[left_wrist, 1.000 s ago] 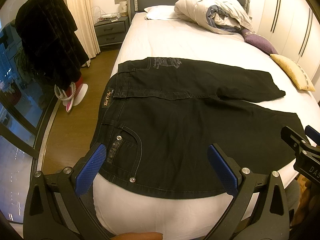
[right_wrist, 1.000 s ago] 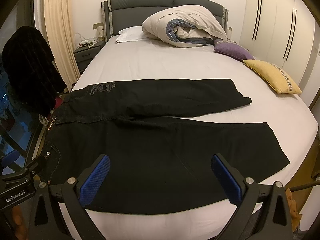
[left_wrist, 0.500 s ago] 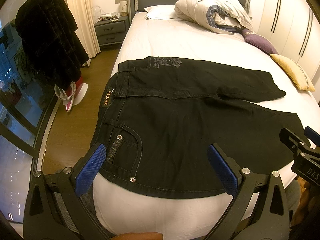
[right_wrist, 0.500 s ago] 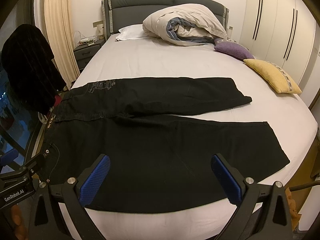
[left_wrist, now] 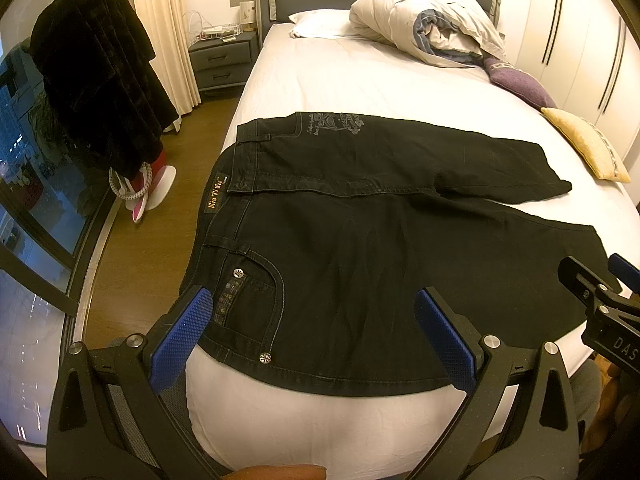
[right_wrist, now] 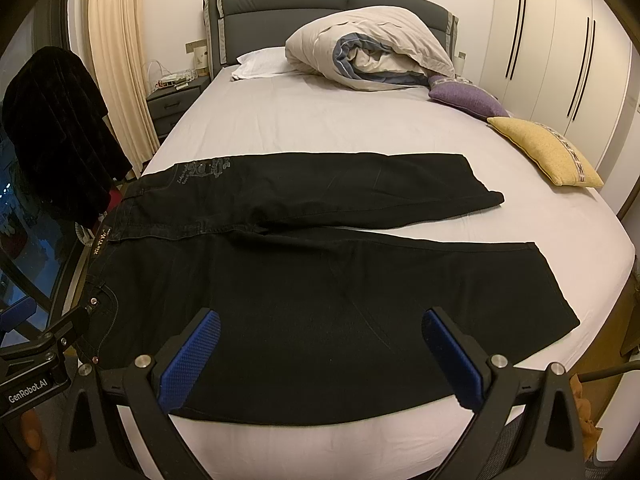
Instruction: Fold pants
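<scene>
- the black pants (left_wrist: 360, 248) lay flat across the foot half of the bed (left_wrist: 340, 80), on the white sheet, unfolded.
- long axis ran side to side in both views: waistband toward 9 o'clock, leg hems toward 3 o'clock.
- the two legs were spread apart in a shallow v; the far leg (right_wrist: 340, 188) ended short of the near leg (right_wrist: 400, 292), with a wedge of sheet showing between them.
- a tan waistband label (left_wrist: 214, 200) and pale printing near the far hip (left_wrist: 334, 122) were seen; the lettering was too small to read.
- left gripper (left_wrist: 310, 332) hovered above the waist and pocket end, jaws spread wide, nothing between the blue pads (left_wrist: 182, 330). its left finger covered the lower corner of the waistband.
- right gripper (right_wrist: 320, 356) hovered above the near leg, jaws likewise spread wide and holding nothing. its fingers hid part of the near edge of the cloth.
- contact between either gripper and the cloth could not be confirmed.
- each gripper appeared only partly at the edge of the other's view, cut off by the frame.
- a bundled duvet (right_wrist: 372, 48), a purple cushion (right_wrist: 466, 94) and a yellow cushion (right_wrist: 544, 150) lay toward 12 to 2 o'clock, well apart from the pants.
</scene>
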Tool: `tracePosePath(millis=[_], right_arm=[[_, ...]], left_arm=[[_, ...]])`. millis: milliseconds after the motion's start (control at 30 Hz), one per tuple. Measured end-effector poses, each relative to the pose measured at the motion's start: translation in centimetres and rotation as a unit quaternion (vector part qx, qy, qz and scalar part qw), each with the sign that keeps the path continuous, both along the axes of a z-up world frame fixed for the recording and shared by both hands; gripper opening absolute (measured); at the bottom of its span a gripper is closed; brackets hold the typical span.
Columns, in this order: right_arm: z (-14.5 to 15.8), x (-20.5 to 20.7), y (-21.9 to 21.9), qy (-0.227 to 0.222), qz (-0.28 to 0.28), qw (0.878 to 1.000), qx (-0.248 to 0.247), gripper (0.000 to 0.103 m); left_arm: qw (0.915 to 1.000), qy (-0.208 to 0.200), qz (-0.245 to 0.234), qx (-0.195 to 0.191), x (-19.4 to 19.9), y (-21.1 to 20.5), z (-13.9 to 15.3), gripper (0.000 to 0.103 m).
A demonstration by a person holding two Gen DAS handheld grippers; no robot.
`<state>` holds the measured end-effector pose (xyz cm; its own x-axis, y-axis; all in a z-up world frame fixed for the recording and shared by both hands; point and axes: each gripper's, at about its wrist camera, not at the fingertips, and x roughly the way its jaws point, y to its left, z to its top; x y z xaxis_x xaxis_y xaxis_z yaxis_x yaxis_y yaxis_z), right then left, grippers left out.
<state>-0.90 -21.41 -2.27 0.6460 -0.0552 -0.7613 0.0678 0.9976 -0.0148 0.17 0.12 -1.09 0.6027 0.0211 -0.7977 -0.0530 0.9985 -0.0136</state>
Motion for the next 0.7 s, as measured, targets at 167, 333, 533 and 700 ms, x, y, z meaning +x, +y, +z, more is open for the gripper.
tracePosePath(millis=[167,333,533,700], right_arm=[[-0.03,-0.06,-0.02,0.0,0.0,1.0,0.0,0.103],[-0.01,-0.01,0.04,0.001,0.0,1.0,0.0,0.103],[0.04,0.06,0.1,0.001,0.0,1.0,0.0,0.103],[-0.02,0.07,0.19,0.002,0.0,1.0,0.0,0.103]], left_arm=[[1.0,0.0,0.0,0.0,-0.02,0.02,-0.08,0.103],[1.0,0.0,0.0,0.0,0.01,-0.01,0.01,0.103],[1.0,0.001,0.0,0.0,0.03,-0.01,-0.03,0.103],[1.0,0.002,0.0,-0.001,-0.22,0.16,-0.34,0.103]])
